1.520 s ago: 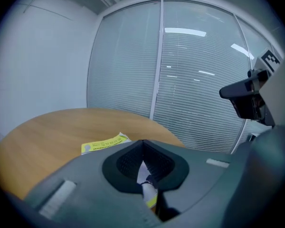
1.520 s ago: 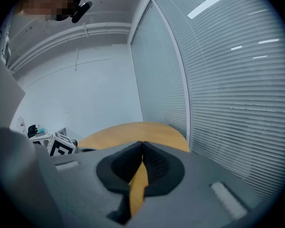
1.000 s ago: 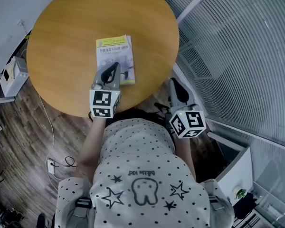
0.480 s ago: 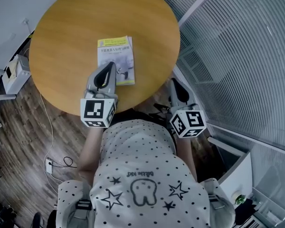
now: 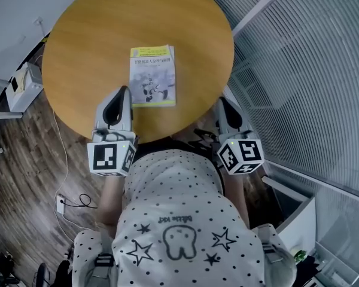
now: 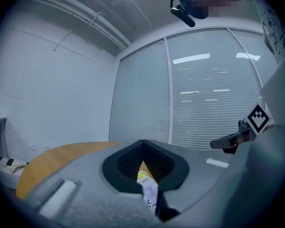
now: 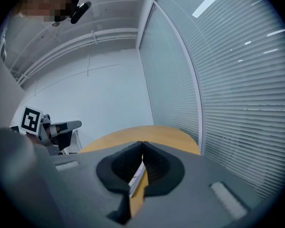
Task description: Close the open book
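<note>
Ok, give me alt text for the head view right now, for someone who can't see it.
A closed book lies cover up on a round wooden table. The left gripper hangs beside the book's near left corner, clear of it, jaws shut; the right gripper sits by the table's near right edge.

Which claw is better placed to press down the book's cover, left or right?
Left, probably. The left claw, shut, sits over the table close beside the closed book; the right claw, also shut, hangs at the table's edge, farther off.
</note>
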Demonstrator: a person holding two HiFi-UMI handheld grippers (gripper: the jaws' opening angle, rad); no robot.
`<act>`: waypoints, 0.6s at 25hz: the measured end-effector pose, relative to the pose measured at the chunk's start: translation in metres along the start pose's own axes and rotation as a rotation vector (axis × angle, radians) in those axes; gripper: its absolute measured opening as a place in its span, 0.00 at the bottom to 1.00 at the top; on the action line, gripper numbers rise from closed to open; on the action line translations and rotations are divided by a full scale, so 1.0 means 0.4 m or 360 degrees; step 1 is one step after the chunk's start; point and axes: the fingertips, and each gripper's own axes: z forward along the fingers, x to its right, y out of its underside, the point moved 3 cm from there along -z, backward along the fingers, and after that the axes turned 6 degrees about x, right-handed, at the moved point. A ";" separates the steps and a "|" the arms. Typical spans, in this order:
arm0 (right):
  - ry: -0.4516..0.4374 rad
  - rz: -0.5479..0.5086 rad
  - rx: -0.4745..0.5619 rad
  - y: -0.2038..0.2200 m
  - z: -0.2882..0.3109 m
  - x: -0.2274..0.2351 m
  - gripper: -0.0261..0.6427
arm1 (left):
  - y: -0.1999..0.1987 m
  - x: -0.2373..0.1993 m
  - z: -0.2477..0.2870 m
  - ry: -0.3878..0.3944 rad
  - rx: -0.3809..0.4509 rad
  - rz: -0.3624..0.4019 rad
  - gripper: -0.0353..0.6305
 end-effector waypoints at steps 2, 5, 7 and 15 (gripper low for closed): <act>-0.0016 -0.0006 0.0014 -0.010 0.007 -0.014 0.05 | -0.012 -0.014 -0.020 -0.0028 0.0006 0.0003 0.07; -0.0029 -0.0010 0.0033 -0.023 0.008 -0.031 0.05 | -0.021 -0.024 -0.047 -0.0056 0.0001 -0.0004 0.07; -0.0035 -0.0016 0.0043 -0.029 0.005 -0.039 0.05 | -0.020 -0.027 -0.063 -0.0064 -0.0009 -0.0003 0.07; -0.0010 -0.0027 0.0069 -0.041 -0.017 -0.041 0.05 | -0.011 -0.037 -0.120 -0.0096 -0.0032 -0.0022 0.07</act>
